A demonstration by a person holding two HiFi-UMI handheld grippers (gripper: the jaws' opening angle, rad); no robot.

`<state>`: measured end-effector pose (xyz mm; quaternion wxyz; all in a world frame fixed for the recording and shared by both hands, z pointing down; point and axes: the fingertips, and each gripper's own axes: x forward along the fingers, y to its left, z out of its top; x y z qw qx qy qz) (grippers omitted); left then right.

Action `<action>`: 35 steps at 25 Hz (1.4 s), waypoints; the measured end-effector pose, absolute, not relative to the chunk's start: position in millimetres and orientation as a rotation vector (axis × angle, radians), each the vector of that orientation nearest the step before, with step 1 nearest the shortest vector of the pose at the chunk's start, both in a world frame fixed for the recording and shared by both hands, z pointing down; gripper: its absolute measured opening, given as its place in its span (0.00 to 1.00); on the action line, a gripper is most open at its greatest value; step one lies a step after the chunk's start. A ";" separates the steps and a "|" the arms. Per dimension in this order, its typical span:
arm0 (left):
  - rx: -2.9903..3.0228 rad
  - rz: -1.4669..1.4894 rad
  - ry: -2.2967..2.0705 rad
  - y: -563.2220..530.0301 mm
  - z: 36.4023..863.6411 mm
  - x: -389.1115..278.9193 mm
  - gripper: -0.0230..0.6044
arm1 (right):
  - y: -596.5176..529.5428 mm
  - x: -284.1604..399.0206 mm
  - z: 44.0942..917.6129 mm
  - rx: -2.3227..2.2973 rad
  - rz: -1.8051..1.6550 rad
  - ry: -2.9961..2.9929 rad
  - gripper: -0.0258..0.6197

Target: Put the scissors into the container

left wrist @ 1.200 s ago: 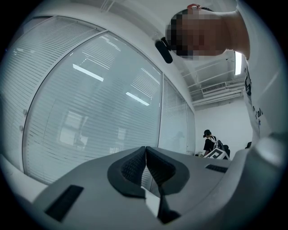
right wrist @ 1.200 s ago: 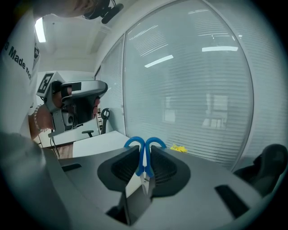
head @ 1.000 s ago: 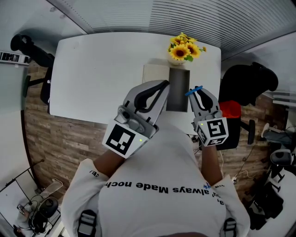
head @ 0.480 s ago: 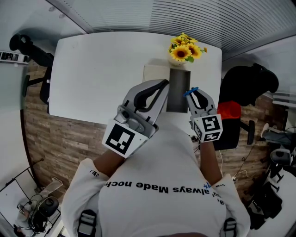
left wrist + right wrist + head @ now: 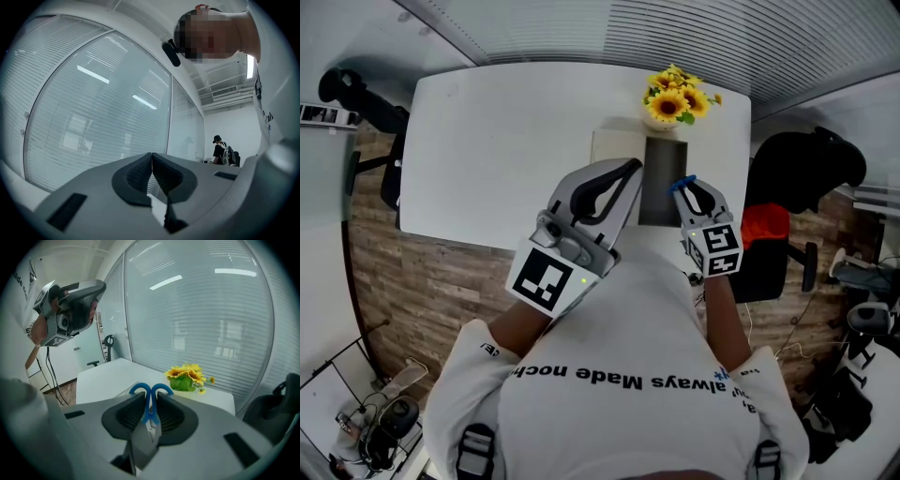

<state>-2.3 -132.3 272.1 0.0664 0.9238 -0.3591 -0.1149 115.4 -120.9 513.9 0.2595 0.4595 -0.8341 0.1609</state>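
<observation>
My right gripper (image 5: 687, 190) is shut on a pair of scissors with blue handles (image 5: 682, 182). In the head view it hangs over the right edge of the dark grey upright container (image 5: 661, 173) on the white table (image 5: 497, 141). In the right gripper view the scissors (image 5: 151, 397) are clamped at the pivot, blue loops poking out past the jaws, blades pointing back toward the camera; the container is hidden there. My left gripper (image 5: 633, 169) is shut with nothing in it, raised just left of the container and pointing up at a glass wall in its own view (image 5: 151, 171).
A pot of sunflowers (image 5: 673, 97) stands right behind the container, also seen in the right gripper view (image 5: 187, 377). A pale flat pad (image 5: 613, 148) lies left of the container. A black chair (image 5: 802, 178) stands right of the table. The table's left half is bare.
My right gripper has carried the scissors left and a little forward, from beside the container's right side to over its right edge. The left gripper has stayed put.
</observation>
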 end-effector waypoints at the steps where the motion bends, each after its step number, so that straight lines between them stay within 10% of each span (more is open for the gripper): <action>1: 2.786 -0.345 -1.083 -132.3 272.5 -2.4 0.07 | -120.9 115.1 517.5 1.237 0.442 -2.256 0.18; 35: 2.777 -0.348 -1.105 -132.1 273.8 -12.4 0.07 | -126.8 111.5 593.5 1.160 0.597 -2.160 0.18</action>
